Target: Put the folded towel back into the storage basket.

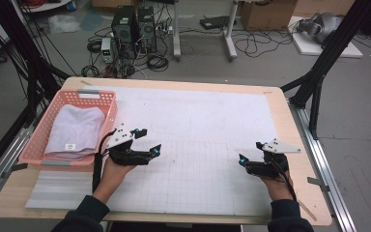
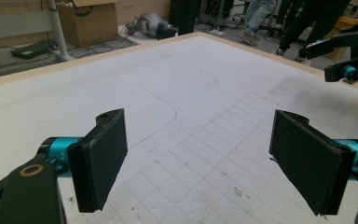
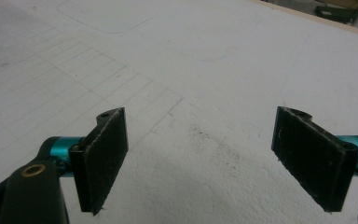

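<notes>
Left tool point(image 1: 147, 140) and right tool point(image 1: 251, 153) wide open, empty — folded lavender cloth point(image 1: 75, 130) already in pink plastic basket point(image 1: 101, 99); likely done.

A pink basket point(image 1: 105, 99) holds pale lavender cloth point(image 1: 76, 129), the white mat point(image 1: 207, 125) carries a faint grey grid, the table point(image 1: 299, 140) is light wood, and black pads point(image 2: 101, 158) sit on teal fittings.

Dark sleeves, black teal-jointed jaws
</notes>
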Demonstrator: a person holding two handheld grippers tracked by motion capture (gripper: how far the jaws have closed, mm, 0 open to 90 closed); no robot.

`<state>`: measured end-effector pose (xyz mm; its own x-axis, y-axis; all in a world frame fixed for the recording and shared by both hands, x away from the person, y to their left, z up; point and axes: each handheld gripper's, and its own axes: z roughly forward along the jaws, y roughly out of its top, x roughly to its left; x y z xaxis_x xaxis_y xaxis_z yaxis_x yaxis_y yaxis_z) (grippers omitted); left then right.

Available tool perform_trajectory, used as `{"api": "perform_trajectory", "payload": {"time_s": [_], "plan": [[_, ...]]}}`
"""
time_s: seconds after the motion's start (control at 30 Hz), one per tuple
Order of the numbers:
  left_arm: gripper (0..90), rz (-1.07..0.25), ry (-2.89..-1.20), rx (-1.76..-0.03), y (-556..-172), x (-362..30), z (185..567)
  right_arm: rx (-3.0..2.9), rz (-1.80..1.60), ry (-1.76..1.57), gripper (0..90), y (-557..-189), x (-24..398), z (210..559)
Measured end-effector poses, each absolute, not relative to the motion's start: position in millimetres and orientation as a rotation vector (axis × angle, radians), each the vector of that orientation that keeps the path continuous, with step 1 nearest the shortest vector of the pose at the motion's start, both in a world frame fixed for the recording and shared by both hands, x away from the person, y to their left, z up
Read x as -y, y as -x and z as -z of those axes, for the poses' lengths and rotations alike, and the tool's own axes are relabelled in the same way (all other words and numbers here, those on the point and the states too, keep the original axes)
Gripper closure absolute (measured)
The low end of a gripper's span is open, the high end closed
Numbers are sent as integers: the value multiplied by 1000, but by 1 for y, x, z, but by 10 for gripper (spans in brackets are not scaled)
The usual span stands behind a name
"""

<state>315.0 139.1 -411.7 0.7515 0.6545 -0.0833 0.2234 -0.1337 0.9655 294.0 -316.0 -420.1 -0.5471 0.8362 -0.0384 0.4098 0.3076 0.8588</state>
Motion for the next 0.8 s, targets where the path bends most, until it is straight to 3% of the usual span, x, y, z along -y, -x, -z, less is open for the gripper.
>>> {"api": "perform_trajectory", "payload": {"time_s": [0.8], "plan": [[201, -381, -1735, -755, -320, -140, 424, -2089, -1180, -1117, 173, -295, 316, 421]]}}
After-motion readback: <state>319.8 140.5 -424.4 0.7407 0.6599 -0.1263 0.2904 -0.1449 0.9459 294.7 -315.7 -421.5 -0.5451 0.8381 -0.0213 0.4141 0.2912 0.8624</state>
